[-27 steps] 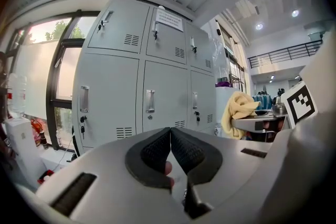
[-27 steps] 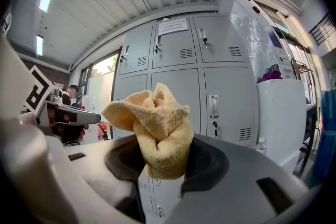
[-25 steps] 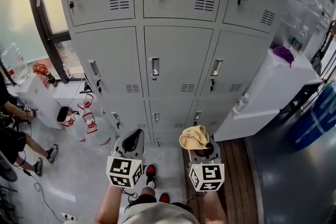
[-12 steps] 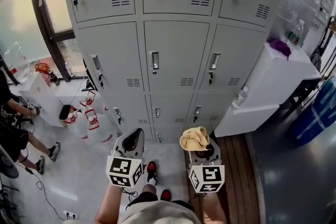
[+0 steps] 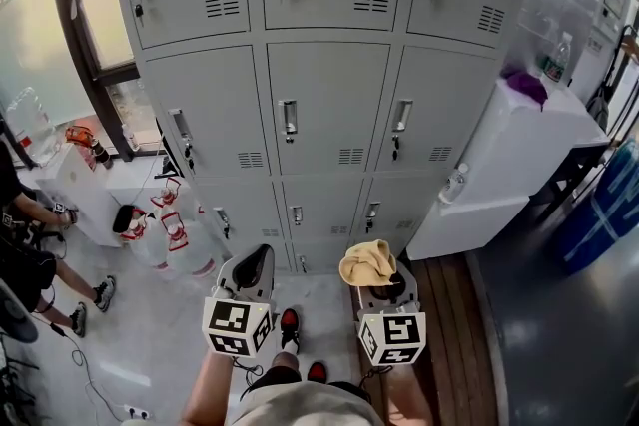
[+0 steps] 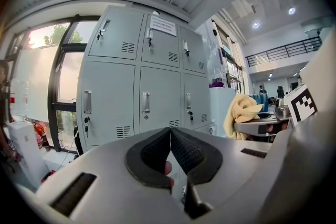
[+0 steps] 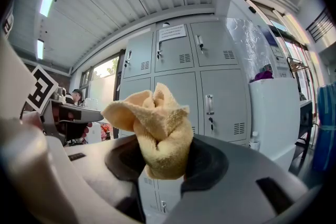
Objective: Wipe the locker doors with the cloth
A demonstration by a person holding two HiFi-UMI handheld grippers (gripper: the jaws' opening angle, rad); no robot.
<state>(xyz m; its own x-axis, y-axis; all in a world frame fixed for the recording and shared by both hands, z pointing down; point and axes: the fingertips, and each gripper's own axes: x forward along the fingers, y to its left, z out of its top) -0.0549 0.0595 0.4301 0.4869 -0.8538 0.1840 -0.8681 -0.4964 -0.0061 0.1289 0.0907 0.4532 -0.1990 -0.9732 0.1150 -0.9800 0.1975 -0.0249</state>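
Cloth (image 7: pixel 156 122) — fuzzy, yellow, bunched — sits clamped in right tongs (image 7: pixel 164 159); left tongs (image 6: pixel 169 145) pressed together.

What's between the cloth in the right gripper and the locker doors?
Nothing. In the right gripper view, only open air separates the cloth, clamped in the right gripper, from the locker doors.

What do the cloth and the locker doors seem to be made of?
The cloth: soft terry-like fabric, pale yellow, judging by its fuzzy surface and limp folds. The locker doors: probably painted sheet metal, matte light grey, judging by the punched vent slots and flat, crisp panels.
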